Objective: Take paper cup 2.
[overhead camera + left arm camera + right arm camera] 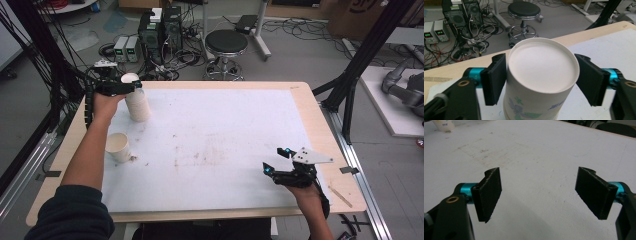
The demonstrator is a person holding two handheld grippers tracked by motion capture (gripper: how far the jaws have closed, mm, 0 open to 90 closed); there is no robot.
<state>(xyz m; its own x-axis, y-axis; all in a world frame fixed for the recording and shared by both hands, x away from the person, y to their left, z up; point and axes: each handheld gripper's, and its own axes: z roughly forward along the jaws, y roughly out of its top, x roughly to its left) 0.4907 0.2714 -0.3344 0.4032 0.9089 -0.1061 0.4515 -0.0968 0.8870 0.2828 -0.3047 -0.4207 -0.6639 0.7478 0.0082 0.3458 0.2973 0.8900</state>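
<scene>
A white paper cup (pixel 138 105) with a green leaf print stands upside down at the far left of the white mat; a second rim shows under it, so it looks stacked on another. My left gripper (pixel 132 85) reaches over it from the left. In the left gripper view both black pads (pixel 495 80) lie against the sides of the cup (pixel 541 62) near its upturned base, so the left gripper (pixel 541 80) is shut on it. A second paper cup (pixel 118 146) stands upright nearer the person. My right gripper (pixel 276 160) hovers low at the mat's near right, open, with nothing in the right gripper (pixel 539 191).
The white mat (pixel 225 130) covers a wooden table with a bare border (pixel 320 125). A thin wooden stick (pixel 342 196) lies on the border at the near right. Beyond the far edge are a black stool (pixel 226 42), computer towers (pixel 160 30) and tangled cables on the floor.
</scene>
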